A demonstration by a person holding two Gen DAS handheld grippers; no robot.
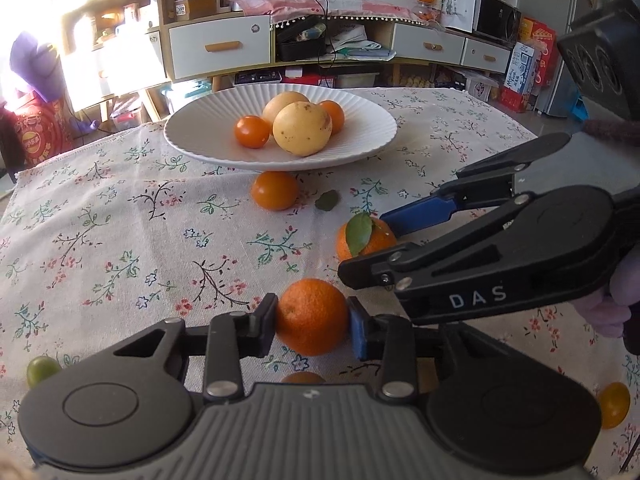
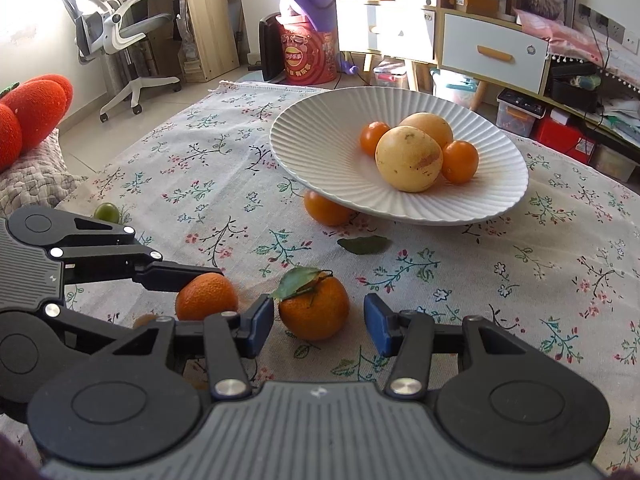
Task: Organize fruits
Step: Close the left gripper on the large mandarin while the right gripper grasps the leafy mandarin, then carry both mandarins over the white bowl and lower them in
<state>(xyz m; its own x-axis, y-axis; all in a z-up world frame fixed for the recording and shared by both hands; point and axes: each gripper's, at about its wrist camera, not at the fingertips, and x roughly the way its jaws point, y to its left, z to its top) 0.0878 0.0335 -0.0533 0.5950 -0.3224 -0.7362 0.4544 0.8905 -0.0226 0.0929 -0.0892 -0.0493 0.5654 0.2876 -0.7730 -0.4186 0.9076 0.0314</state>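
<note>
My left gripper (image 1: 312, 326) is shut on an orange mandarin (image 1: 312, 318) low over the floral tablecloth; it also shows in the right wrist view (image 2: 206, 296). My right gripper (image 2: 319, 322) is open around a leafy mandarin (image 2: 314, 308), its pads apart from the fruit; the same mandarin shows in the left wrist view (image 1: 364, 238). A white ribbed plate (image 1: 200, 132) holds two yellow fruits (image 1: 303, 128) and two small oranges (image 1: 251, 131). Another orange (image 1: 275, 191) lies at the plate's front edge.
A loose green leaf (image 2: 364, 245) lies on the cloth. A small green fruit (image 1: 42, 370) sits at the left, a small orange one (image 1: 613, 405) at the right. Cabinets (image 1: 220, 44), a chair (image 2: 108, 28) and boxes stand beyond the table edge.
</note>
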